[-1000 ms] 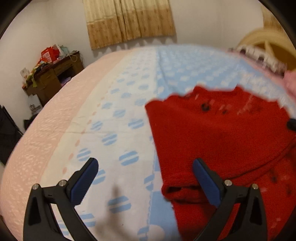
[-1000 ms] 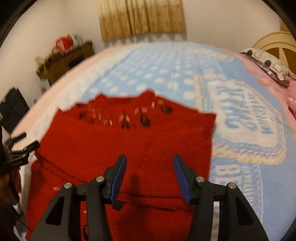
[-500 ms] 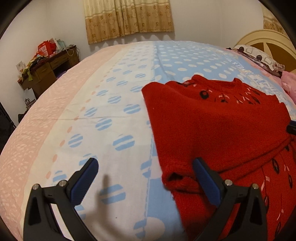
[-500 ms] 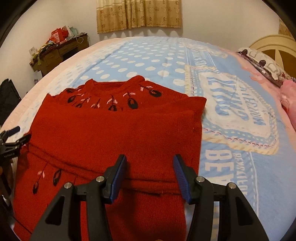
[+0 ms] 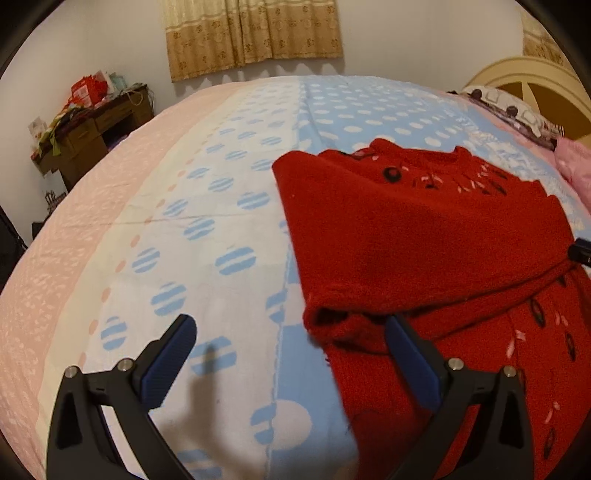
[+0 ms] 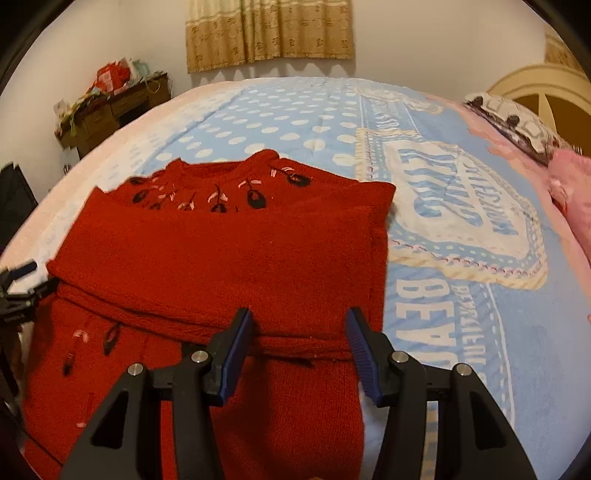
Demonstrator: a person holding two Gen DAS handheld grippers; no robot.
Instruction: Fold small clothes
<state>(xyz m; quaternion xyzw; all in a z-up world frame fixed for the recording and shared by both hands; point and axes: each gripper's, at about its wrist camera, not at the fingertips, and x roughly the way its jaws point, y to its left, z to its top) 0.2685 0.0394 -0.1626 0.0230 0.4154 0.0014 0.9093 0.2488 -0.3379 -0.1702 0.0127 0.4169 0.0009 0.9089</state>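
Nearest in the left wrist view, the left hand-held gripper (image 5: 290,349) has its jaws spread wide and holds nothing; one blue pad is over the bed sheet (image 5: 221,221), the other over the near left edge of the red sweater (image 5: 424,240). In the right wrist view, the right hand-held gripper (image 6: 299,341) is also apart, less wide, with nothing between its pads, and it hangs over the folded-over band of the red sweater (image 6: 221,266). The sweater lies flat on the blue dotted sheet (image 6: 480,332) of the bed, with the neck turned to the far side and dark and pink stitching near the collar. Farther right is a pillow (image 6: 517,125). At the far left stands a wooden desk (image 5: 92,136) with clutter on it, and a curtain (image 6: 269,33) hangs on the back wall.
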